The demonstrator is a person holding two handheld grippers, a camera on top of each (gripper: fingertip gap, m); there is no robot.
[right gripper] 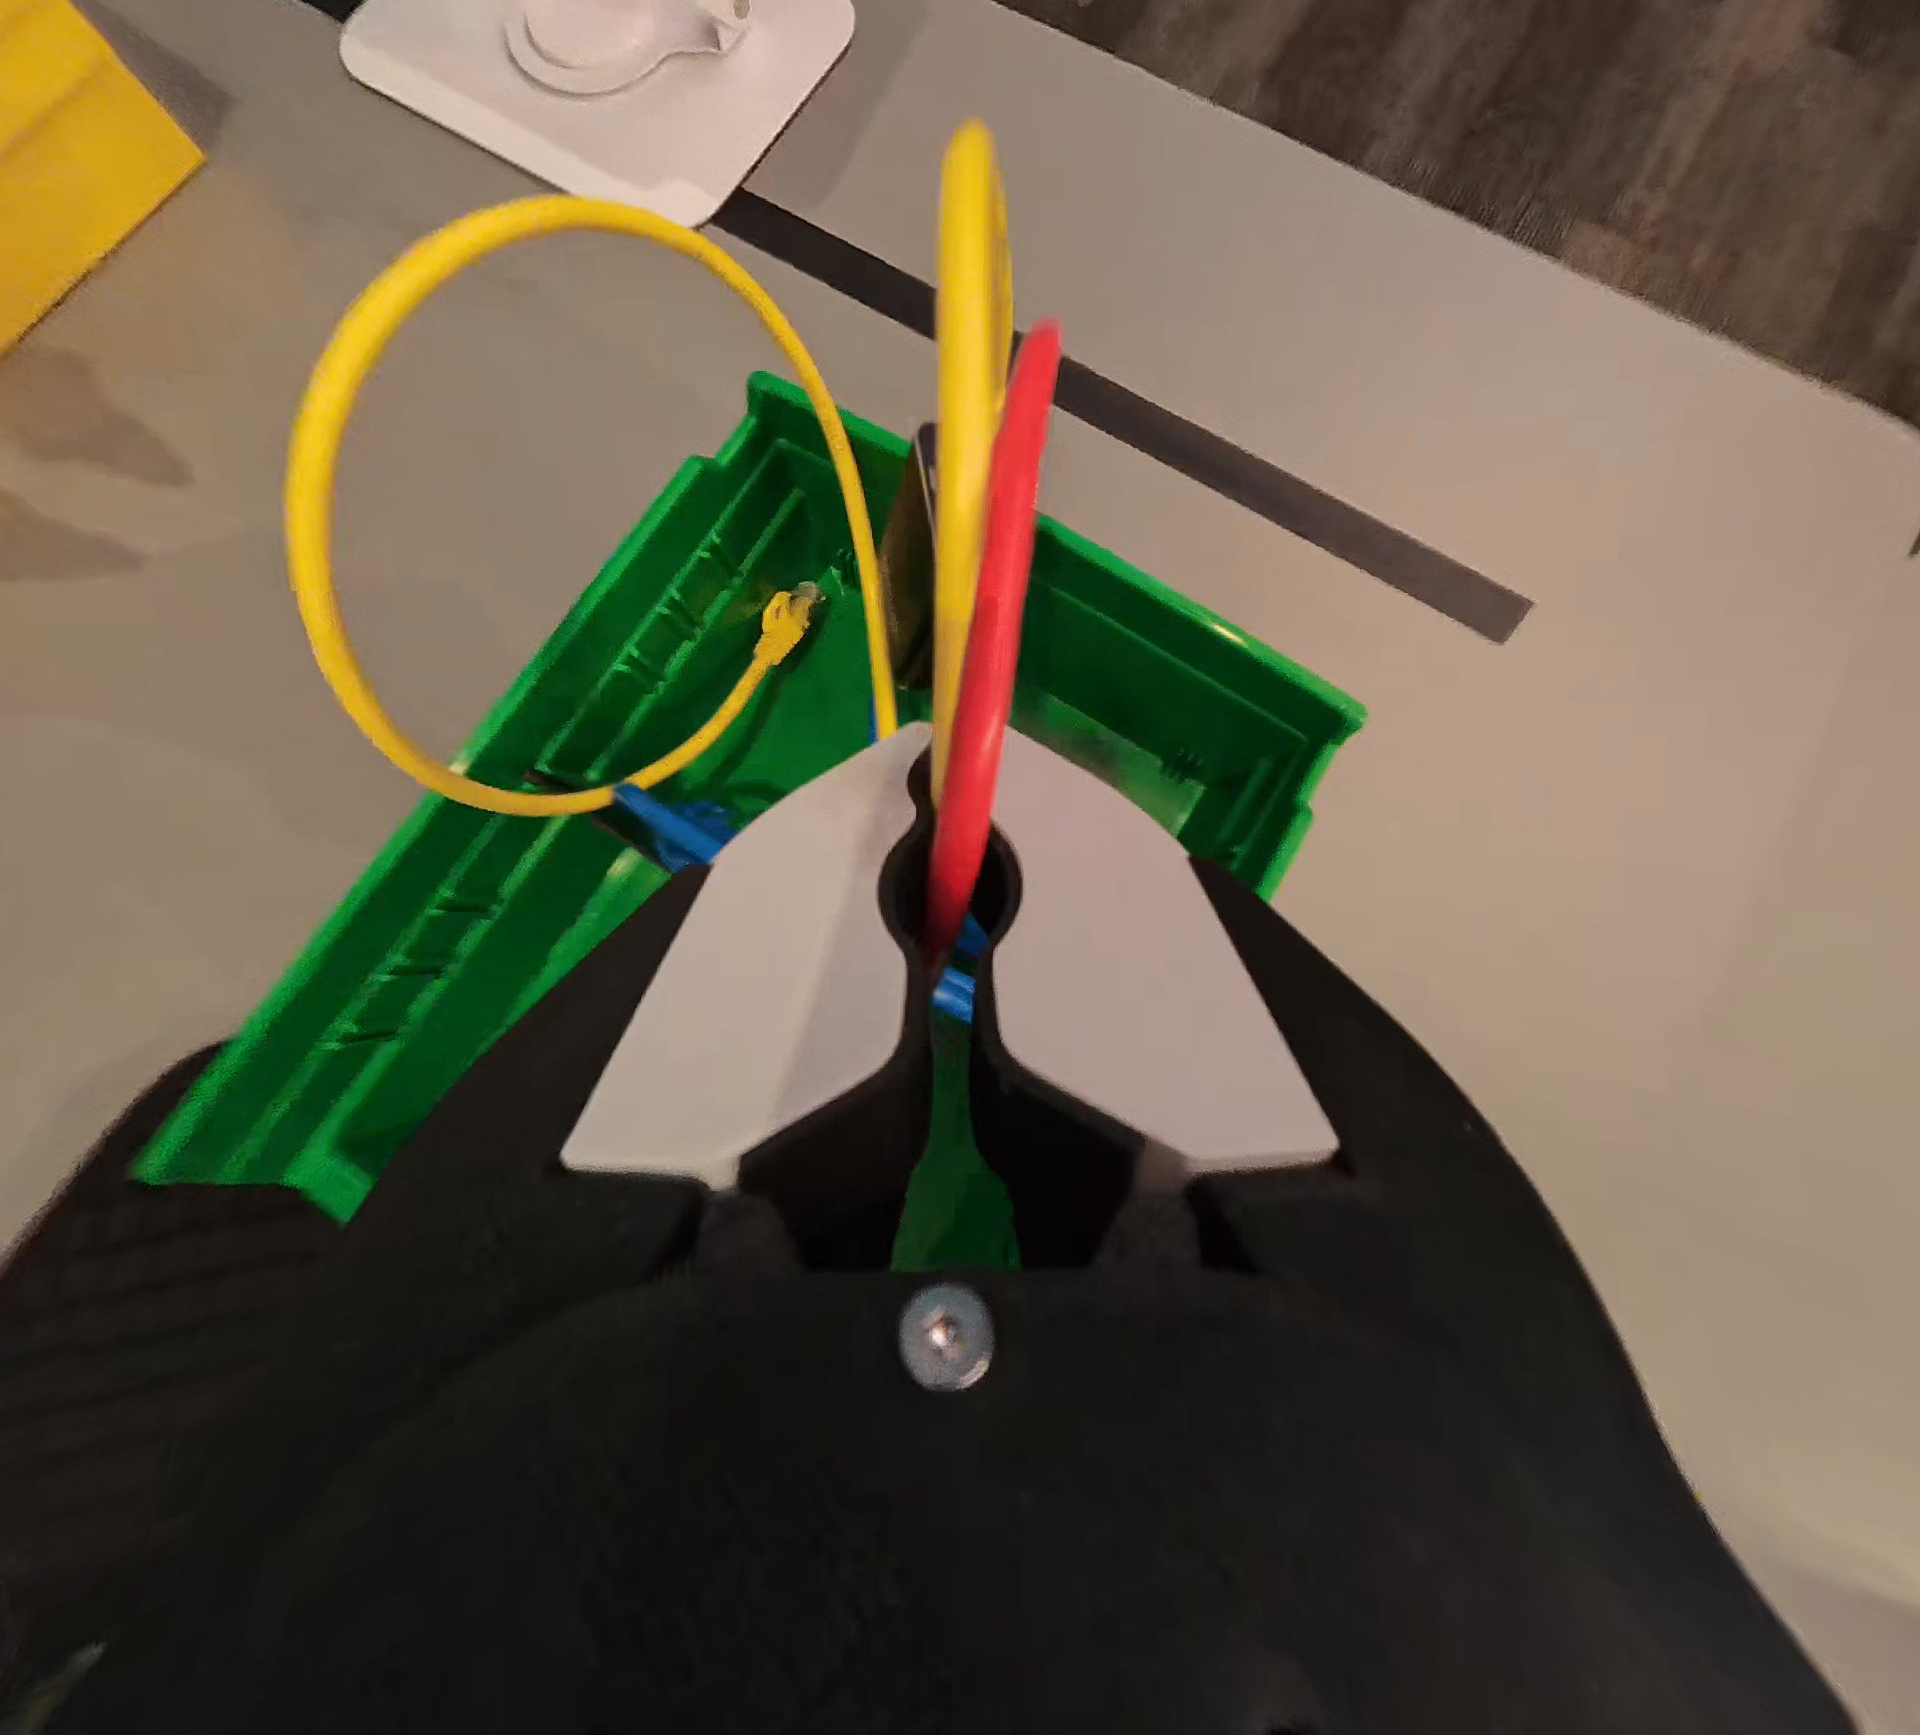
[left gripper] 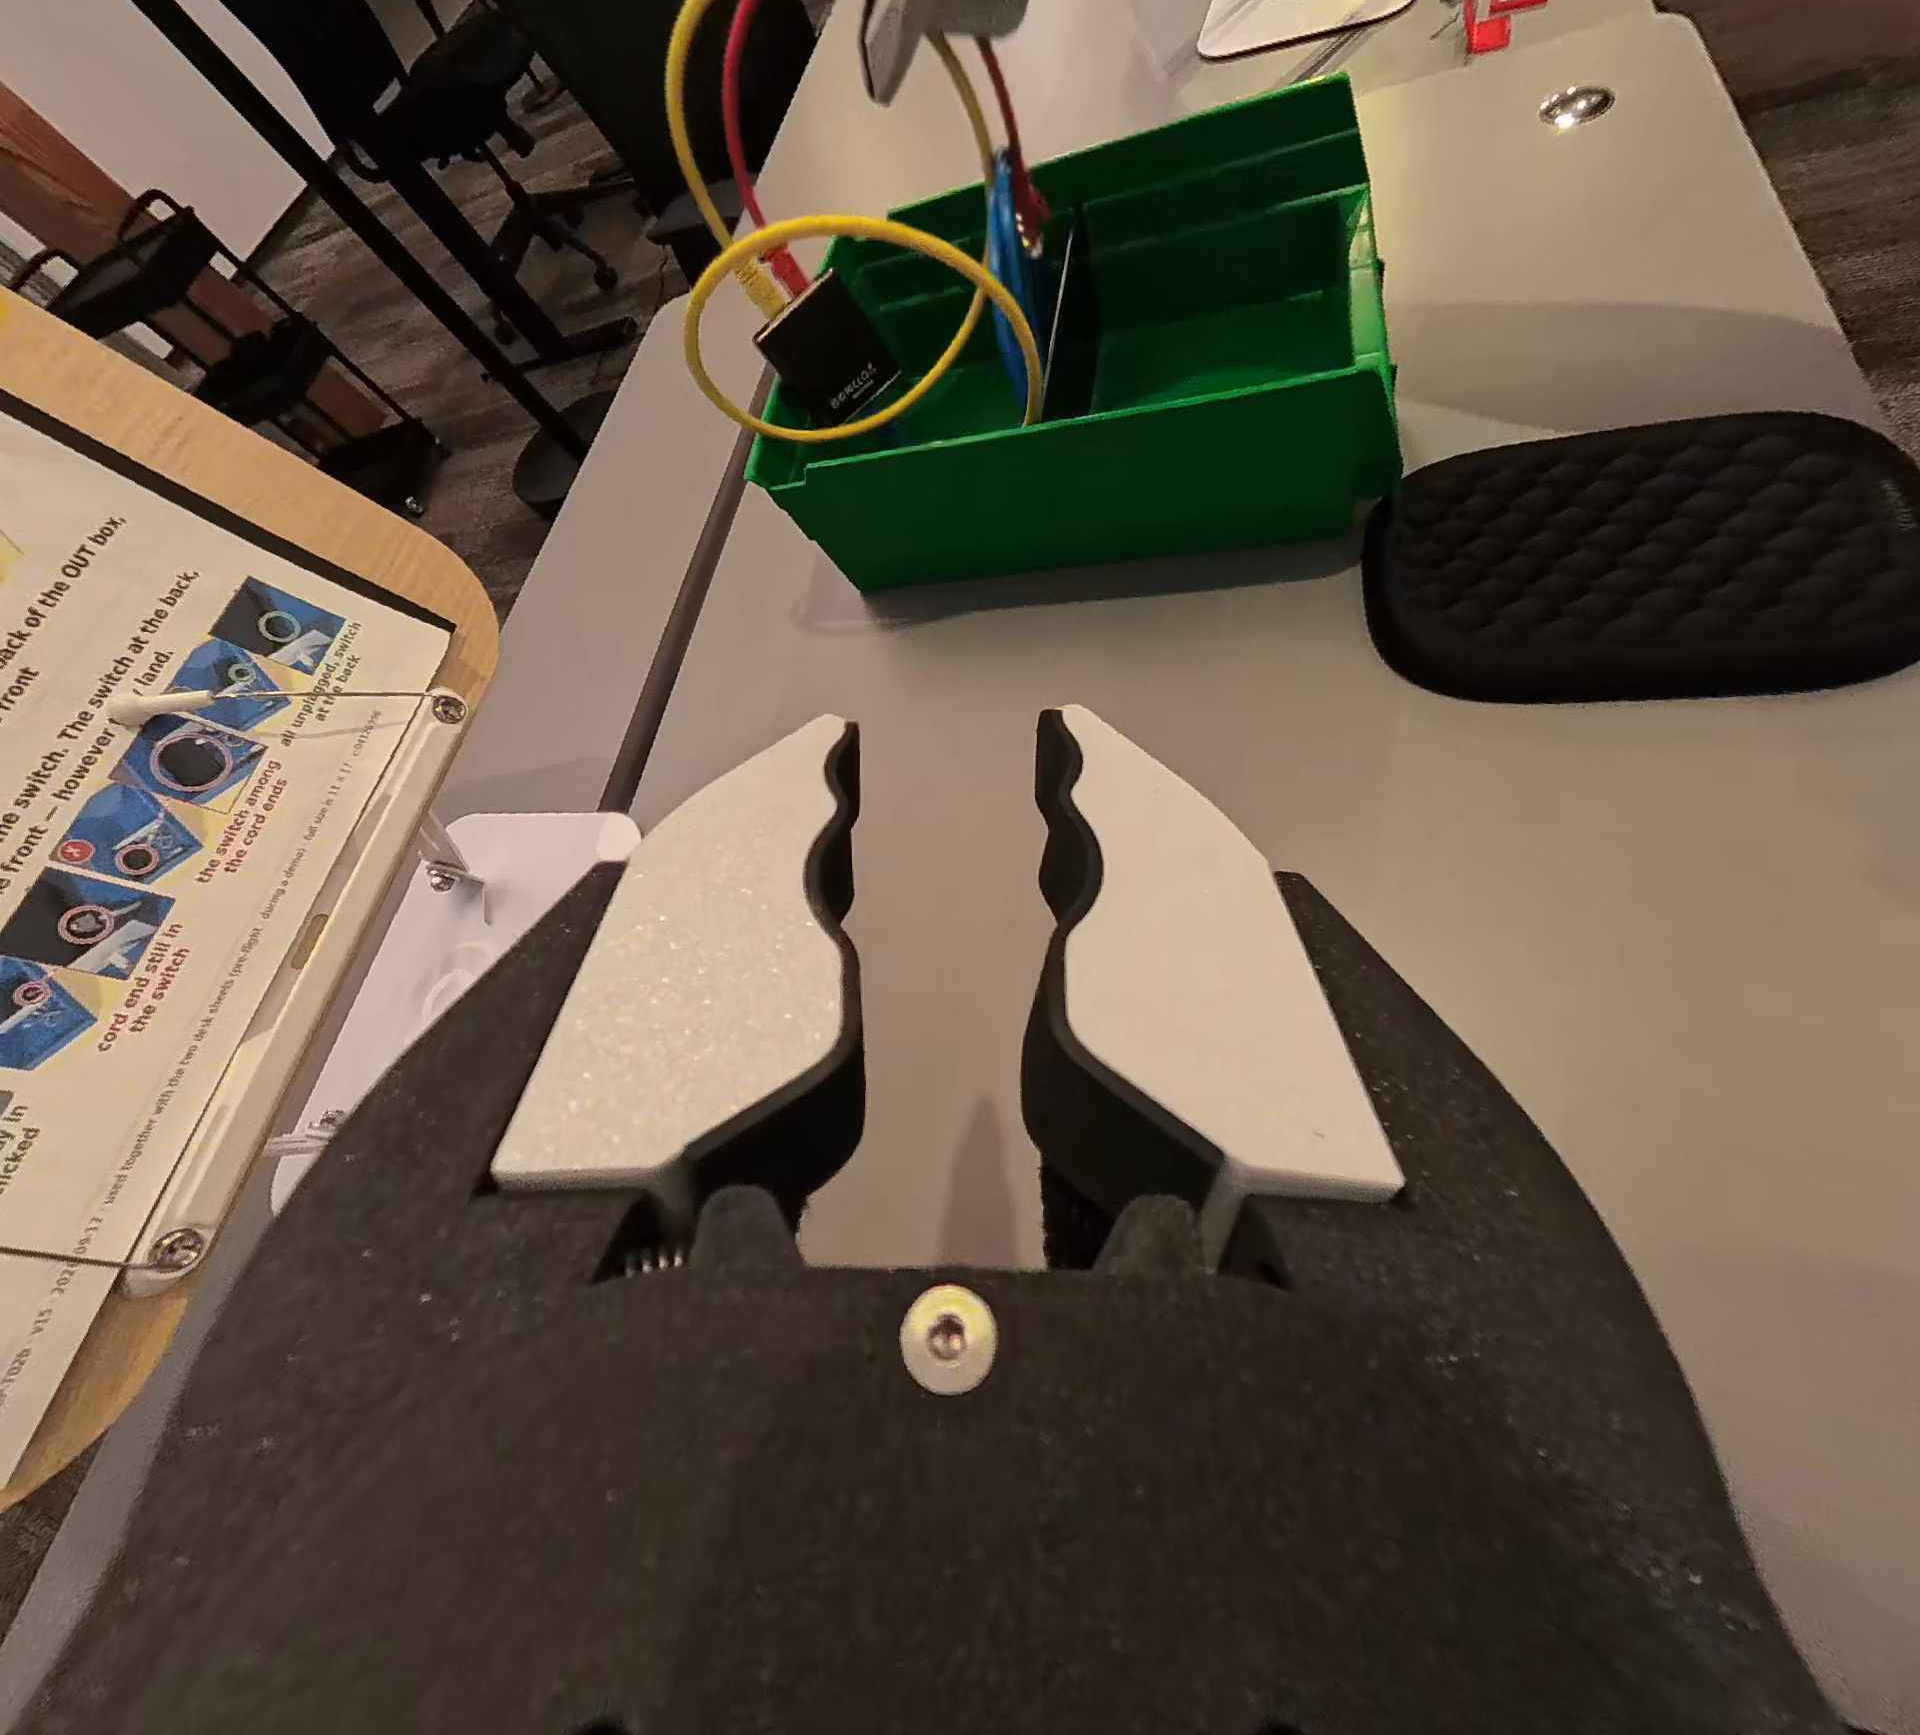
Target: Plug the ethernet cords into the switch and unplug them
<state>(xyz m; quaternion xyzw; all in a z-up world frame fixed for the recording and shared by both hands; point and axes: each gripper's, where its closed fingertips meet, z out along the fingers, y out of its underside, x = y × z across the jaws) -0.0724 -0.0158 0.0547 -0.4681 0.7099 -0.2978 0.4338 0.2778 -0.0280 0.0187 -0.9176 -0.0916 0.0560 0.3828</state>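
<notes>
My left gripper [left gripper: 948, 729] is open and empty, low over the grey table [left gripper: 1143, 750] in front of the green bin [left gripper: 1091, 490]. My right gripper [right gripper: 925, 750] is shut on a red cord [right gripper: 997, 594] and a yellow cord [right gripper: 971, 335], which run through the round recess between its pads. In the left wrist view it [left gripper: 914, 23] holds them high above the bin. Both cords loop down to the small black switch [left gripper: 826, 345], tilted at the bin's left corner. A second yellow cord [right gripper: 343, 397] loops out of the bin, its plug [right gripper: 784, 625] free inside. A blue cord [left gripper: 1006, 262] lies in the bin.
A black divider [left gripper: 1075, 324] stands in the bin. A black padded rest [left gripper: 1652, 553] lies right of it. An instruction sheet on a wooden board [left gripper: 156, 802] stands at the left on a white base [right gripper: 603, 75]. A yellow box [right gripper: 62, 127] is nearby. Left tips to right tips: about 35 cm.
</notes>
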